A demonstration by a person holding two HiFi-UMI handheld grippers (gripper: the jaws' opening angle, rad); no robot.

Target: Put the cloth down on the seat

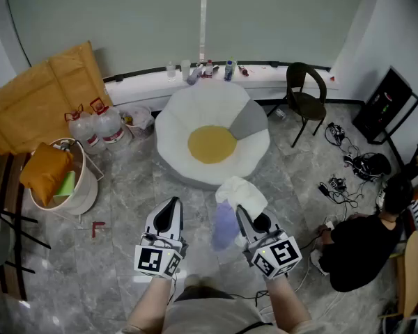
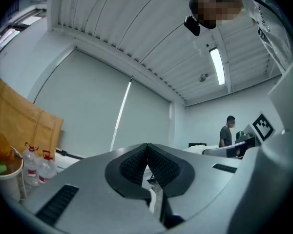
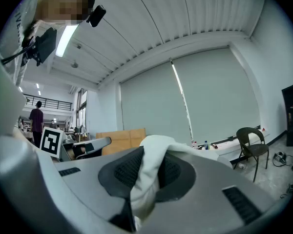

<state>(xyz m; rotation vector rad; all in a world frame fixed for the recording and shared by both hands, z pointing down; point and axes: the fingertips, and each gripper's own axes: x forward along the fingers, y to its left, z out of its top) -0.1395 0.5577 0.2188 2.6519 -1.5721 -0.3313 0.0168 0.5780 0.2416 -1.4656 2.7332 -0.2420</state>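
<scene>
1. Holding the cloth (image 1: 241, 195) is the right hand-held gripper (image 1: 245, 219). Its jaws are nipped on a white fold that bunches above the pads (image 3: 123, 168). The cloth hangs in the air over the floor (image 1: 125, 186), short of the seat.
2. The left hand-held gripper (image 1: 168, 216) is beside it, with its jaws pressed together on nothing.
3. Ahead lies the seat (image 1: 181, 125), a round white cushion with a yellow centre, bare on top.
4. Risks, as I judge them:
   - Letting go from here would drop the cloth on the floor.
   - The grip is on one fold only, so a quick swing could let it slip.
   - A release near the rim could let it slide off the rounded edge.
5. Beyond stands a black chair (image 1: 305, 94), a second place to sit that might be mistaken for the target.
6. Count: two hand-held grippers, one cloth, one cushion seat, one black chair, two large water bottles (image 1: 110, 125).
</scene>
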